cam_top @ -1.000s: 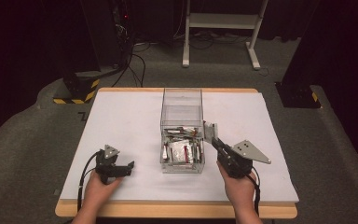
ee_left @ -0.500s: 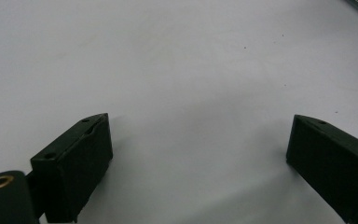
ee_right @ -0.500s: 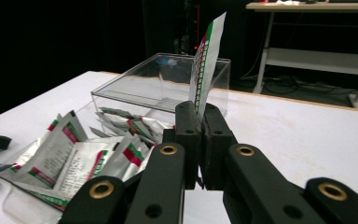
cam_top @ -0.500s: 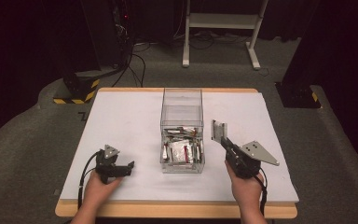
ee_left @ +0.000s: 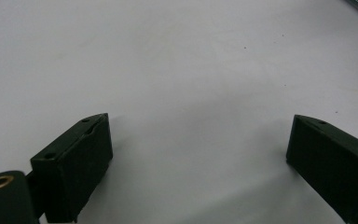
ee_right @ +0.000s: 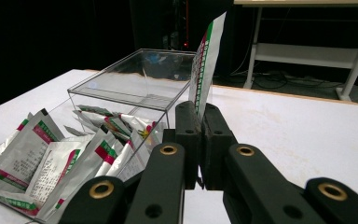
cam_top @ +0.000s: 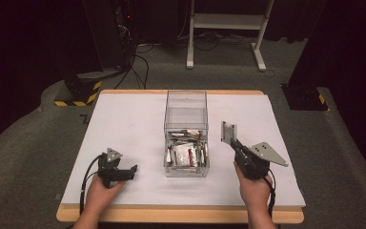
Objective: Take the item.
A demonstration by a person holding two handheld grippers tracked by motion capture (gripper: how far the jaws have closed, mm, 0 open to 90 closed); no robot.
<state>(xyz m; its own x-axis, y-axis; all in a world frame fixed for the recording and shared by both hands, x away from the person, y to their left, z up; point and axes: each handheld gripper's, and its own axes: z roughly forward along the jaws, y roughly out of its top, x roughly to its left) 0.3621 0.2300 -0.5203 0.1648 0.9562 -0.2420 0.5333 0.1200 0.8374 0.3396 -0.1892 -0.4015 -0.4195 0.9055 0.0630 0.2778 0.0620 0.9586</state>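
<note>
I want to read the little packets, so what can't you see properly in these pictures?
- Printing on the packet pinched by the right gripper: right gripper view, seen edge-on, too small.
- Lower end of that packet: hidden between the black jaws.
- Packets in the clear box: high view, too small to read or count.
- Their bottom ones: right gripper view, cut off by the left and lower edges.
- Left gripper, open: its body is out of frame.
</note>
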